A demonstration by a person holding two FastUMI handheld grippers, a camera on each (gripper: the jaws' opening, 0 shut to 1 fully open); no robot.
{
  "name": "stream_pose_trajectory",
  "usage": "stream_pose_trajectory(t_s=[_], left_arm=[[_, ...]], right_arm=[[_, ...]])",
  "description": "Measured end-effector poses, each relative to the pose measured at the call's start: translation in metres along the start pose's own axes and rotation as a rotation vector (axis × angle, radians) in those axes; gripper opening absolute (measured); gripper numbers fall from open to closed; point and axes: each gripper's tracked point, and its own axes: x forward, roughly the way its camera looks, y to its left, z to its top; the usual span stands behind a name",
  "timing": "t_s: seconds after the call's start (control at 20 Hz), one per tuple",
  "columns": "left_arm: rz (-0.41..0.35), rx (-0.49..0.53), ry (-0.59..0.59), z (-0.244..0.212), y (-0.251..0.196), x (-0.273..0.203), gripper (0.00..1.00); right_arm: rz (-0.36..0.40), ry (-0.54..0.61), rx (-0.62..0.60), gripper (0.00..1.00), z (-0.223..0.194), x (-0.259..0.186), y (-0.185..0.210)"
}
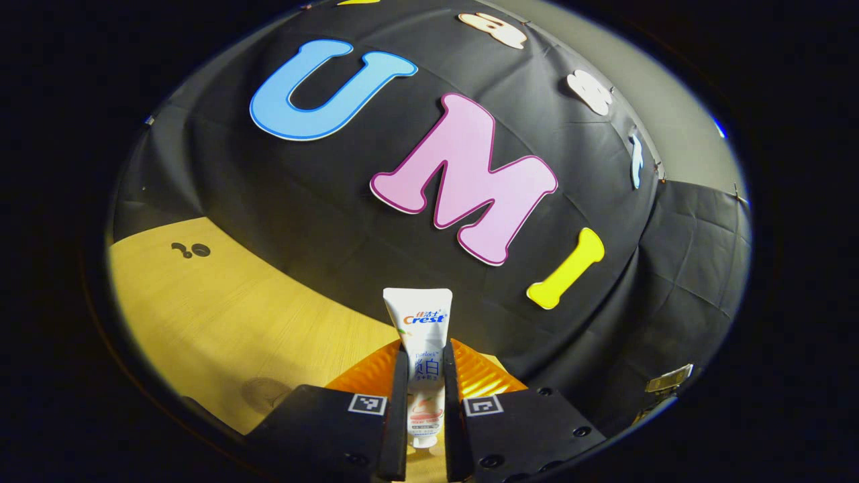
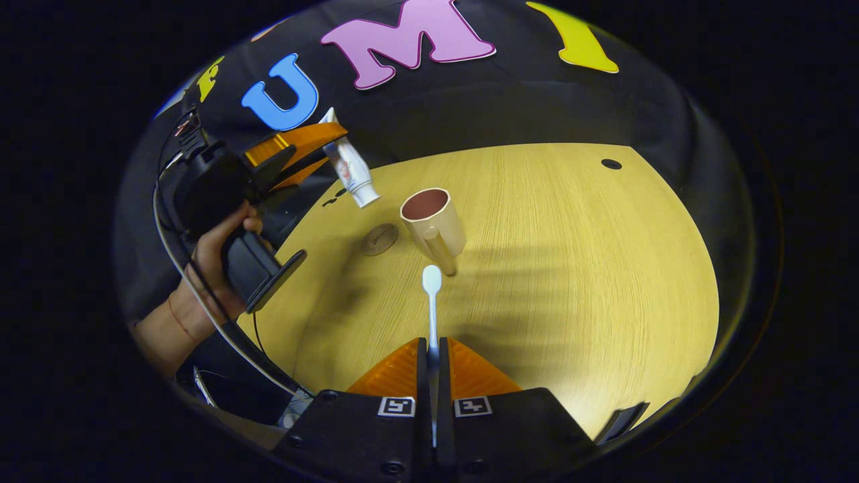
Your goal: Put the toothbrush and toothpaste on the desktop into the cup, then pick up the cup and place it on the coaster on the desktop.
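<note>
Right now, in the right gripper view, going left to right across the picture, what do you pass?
Hand holding the left gripper, then toothpaste clamped in it, coaster on the desktop, toothbrush, cup.

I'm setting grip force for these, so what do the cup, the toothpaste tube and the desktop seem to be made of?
The cup looks like matte beige plastic, though glazed ceramic is possible: it has an even, dull surface and a moulded handle. The toothpaste tube looks like soft glossy plastic, with a flat crimped end and a printed skin. The desktop looks like pale wood-grain laminate or veneer, with fine straight grain lines and a low sheen.
</note>
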Motion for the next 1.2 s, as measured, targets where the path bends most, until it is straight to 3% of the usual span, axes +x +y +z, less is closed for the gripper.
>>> stream_pose_trajectory(t_s=[0.3, 0.65, 0.7, 0.75, 0.95, 1.05, 1.1, 1.2], left_arm=[[0.025, 0.068, 0.039, -0.037, 0.011, 0.042, 0.28], [0.024, 0.127, 0.158, -0.091, 0.013, 0.051, 0.28], [0.030, 0.138, 0.175, -0.097, 0.014, 0.051, 0.34], [0.032, 0.144, 0.194, -0.102, 0.015, 0.050, 0.30], [0.041, 0.136, 0.248, -0.119, 0.017, 0.044, 0.34], [0.049, 0.127, 0.267, -0.128, 0.020, 0.041, 0.27], [0.053, 0.123, 0.279, -0.130, 0.021, 0.037, 0.48], [0.041, 0.118, 0.262, -0.127, 0.018, 0.035, 0.51]], right_arm=[[-0.031, 0.006, 0.003, 0.07, -0.006, -0.005, -0.031], [-0.067, -0.004, 0.048, 0.06, -0.006, -0.006, -0.054], [-0.068, -0.008, 0.051, 0.06, -0.004, -0.006, -0.055], [-0.069, -0.008, 0.052, 0.06, -0.004, -0.005, -0.056], [-0.071, -0.008, 0.050, 0.06, -0.005, -0.005, -0.056], [-0.068, -0.008, 0.053, 0.06, -0.006, -0.005, -0.055], [-0.068, -0.008, 0.052, 0.06, -0.006, -0.006, -0.055], [-0.067, -0.011, 0.053, 0.06, -0.006, -0.006, -0.054]])
